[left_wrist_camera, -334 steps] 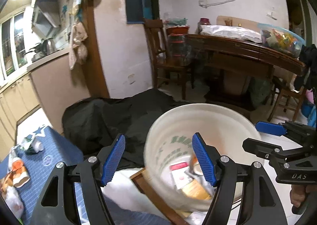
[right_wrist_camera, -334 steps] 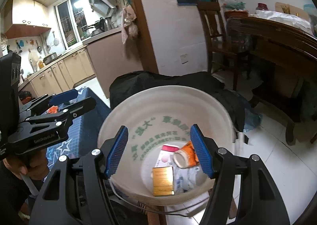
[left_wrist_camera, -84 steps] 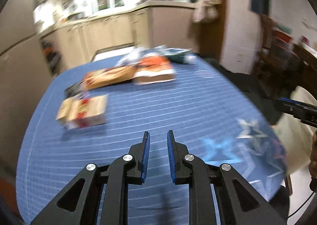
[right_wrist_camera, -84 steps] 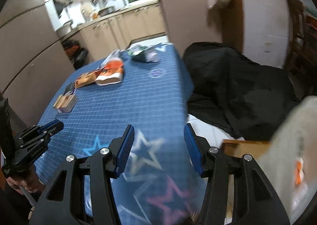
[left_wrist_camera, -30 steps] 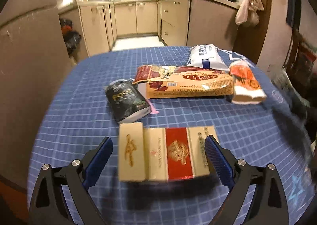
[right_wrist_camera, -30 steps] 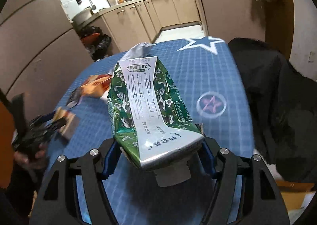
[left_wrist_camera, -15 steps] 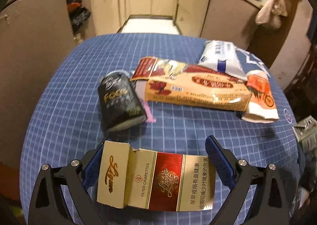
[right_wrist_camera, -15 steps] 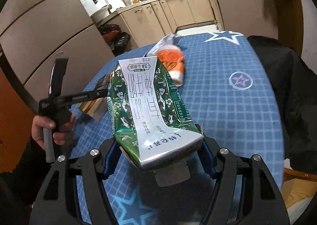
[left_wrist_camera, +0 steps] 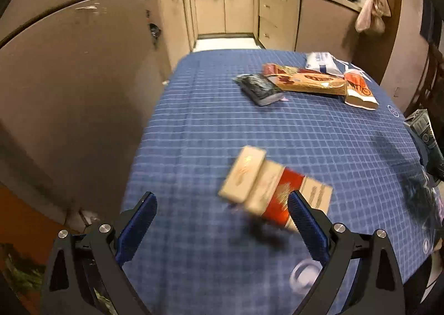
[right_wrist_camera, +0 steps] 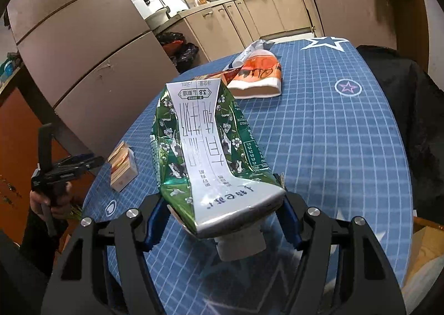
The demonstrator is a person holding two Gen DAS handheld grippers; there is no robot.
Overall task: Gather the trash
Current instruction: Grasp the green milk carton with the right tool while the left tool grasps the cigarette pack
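Since a second ago the left hand-held gripper point(left_wrist_camera: 219, 227) slid left, jaws wide, so the gold-and-red cardboard cigarette carton point(left_wrist_camera: 273, 192) lies off-centre on the blue checked tabletop point(left_wrist_camera: 222, 120); closing now risks a miss. Right hand-held gripper point(right_wrist_camera: 220, 222) clamps the crushed green milk carton point(right_wrist_camera: 206, 148).

Readable print, right wrist view
"3.8" is printed upside down on the white panel of the green milk carton point(right_wrist_camera: 206, 145); its other characters cannot be read.
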